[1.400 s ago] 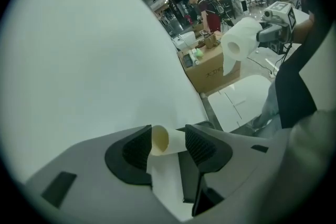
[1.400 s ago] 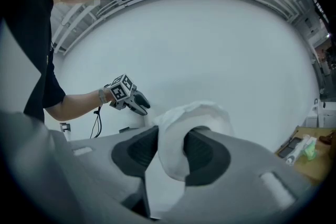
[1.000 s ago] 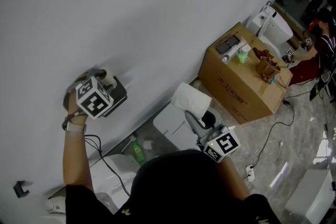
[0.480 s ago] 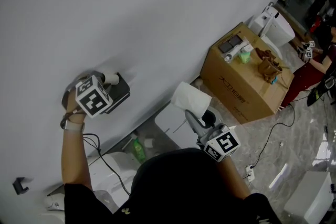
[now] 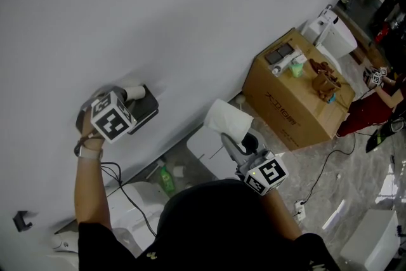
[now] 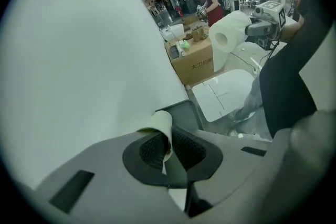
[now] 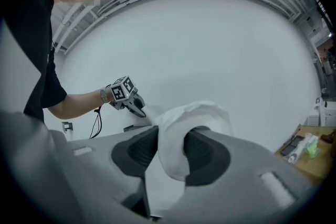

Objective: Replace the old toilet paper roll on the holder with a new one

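The old roll, a bare cardboard tube [image 5: 133, 92], sits on the dark wall holder [image 5: 147, 111]. My left gripper [image 5: 127, 99] points down at it. In the left gripper view its jaws are closing, and the pads pinch the tube's thin wall [image 6: 161, 126] at the left gripper's tips [image 6: 168, 147], with the holder [image 6: 185, 112] just behind. My right gripper [image 5: 229, 138] is held level to the right, shut on the new white toilet paper roll [image 5: 227, 118]. In the right gripper view the paper [image 7: 195, 115] bulges between the right gripper's pads [image 7: 173, 150].
A white toilet [image 5: 209, 150] stands below the holder, with a green bottle [image 5: 166, 182] beside it. To the right is a cardboard box [image 5: 295, 101] with small items on top. A person [image 5: 379, 89] works at the far right. A cable runs across the floor.
My left gripper's jaws have closed onto the tube's wall, and the tube now shows more past the marker cube. The right gripper with the new roll has stayed put.
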A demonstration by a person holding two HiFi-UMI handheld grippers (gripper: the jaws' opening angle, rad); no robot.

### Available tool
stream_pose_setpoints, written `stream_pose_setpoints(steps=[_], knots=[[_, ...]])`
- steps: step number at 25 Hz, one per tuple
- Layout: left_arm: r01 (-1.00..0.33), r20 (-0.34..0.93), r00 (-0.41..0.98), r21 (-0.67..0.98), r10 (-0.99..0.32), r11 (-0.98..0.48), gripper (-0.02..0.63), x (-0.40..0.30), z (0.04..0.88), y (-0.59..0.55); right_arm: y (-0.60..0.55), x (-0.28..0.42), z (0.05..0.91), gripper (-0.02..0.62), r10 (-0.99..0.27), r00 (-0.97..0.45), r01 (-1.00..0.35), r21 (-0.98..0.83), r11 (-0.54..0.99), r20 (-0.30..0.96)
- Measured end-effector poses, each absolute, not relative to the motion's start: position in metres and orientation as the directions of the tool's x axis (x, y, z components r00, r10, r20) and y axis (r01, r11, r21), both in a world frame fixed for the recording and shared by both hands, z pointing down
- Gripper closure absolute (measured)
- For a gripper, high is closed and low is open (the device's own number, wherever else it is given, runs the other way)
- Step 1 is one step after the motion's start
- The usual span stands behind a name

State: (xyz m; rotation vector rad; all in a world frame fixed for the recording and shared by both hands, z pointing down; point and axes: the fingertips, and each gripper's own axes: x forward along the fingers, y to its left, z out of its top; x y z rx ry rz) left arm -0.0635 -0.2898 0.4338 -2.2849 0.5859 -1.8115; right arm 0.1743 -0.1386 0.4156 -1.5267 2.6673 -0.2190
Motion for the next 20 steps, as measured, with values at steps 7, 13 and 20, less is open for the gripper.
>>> stream_pose_setpoints(steps=[7,13,20], knots=[[-0.301,0.829,0.286,-0.398,-0.481,-0.866,0.572,-0.074,0.401,-0.276,-0.145,0.159,0.409,0.451,-0.835,-0.55,-0.826,-0.147,0.544,-0.001],[-0.45,0.747,0.386,-0.36,-0.541,-0.817,0.574,-0.103,0.377,-0.243,-0.154,0.121,0.411,0.451,-0.769,-0.639,-0.762,-0.148,0.631,0.011],[-0.638,0.692,0.399,-0.261,-0.601,-0.724,0.574,-0.164,0.388,-0.195,-0.161,0.057,0.415,0.451,-0.648,-0.761,-0.644,-0.156,0.749,0.033]])
